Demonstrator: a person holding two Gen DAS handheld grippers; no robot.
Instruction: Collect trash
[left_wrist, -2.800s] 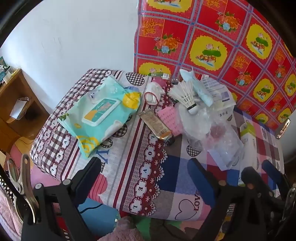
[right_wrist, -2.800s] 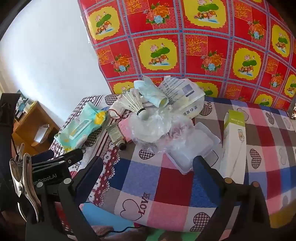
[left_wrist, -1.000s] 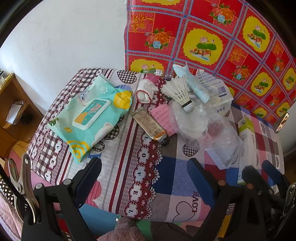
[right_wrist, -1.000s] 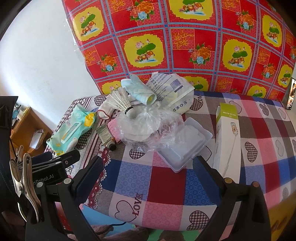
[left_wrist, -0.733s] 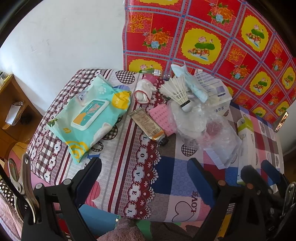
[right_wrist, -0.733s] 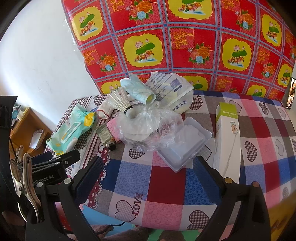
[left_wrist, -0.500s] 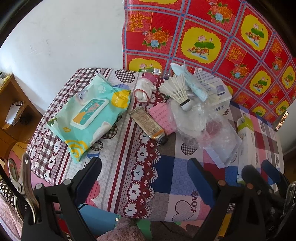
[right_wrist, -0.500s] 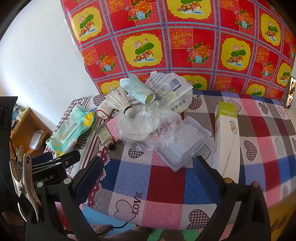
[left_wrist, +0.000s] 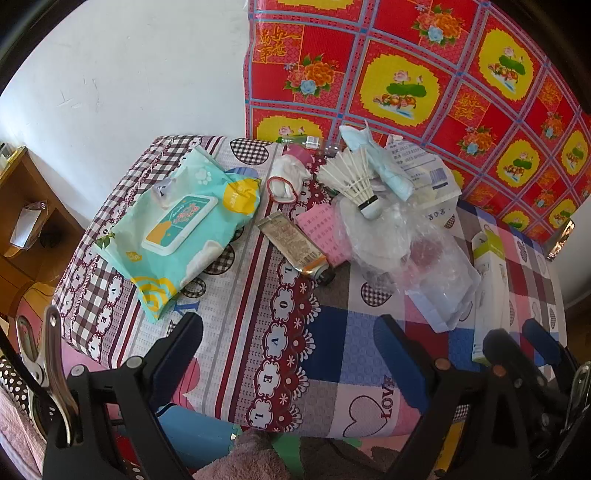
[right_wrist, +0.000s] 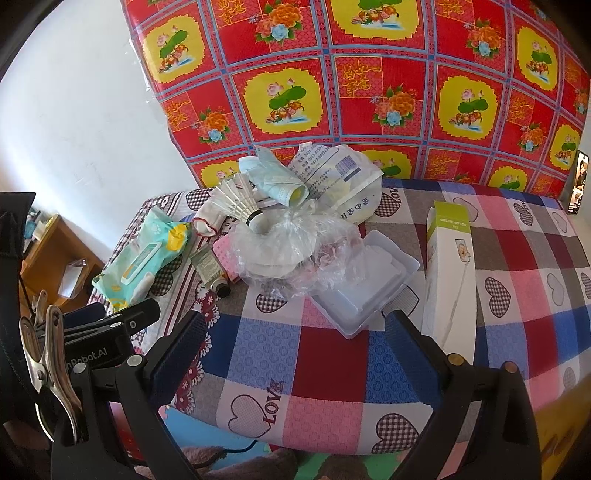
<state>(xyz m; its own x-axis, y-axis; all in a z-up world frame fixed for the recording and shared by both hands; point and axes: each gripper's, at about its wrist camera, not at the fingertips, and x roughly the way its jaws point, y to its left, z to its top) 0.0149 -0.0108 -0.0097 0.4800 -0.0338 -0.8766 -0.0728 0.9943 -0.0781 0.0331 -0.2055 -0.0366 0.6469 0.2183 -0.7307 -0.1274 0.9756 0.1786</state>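
Patchwork tablecloth (right_wrist: 332, 354) cluttered; both grippers (left_wrist: 291, 332) (right_wrist: 295, 328) hover, jaws spread, empty.

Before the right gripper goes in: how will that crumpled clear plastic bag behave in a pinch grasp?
The clear plastic bag looks thin and crinkled, so probably floppy and very light. A shuttlecock rests against it and may tumble off when lifted. It overlaps the clear tray, which could drag along.
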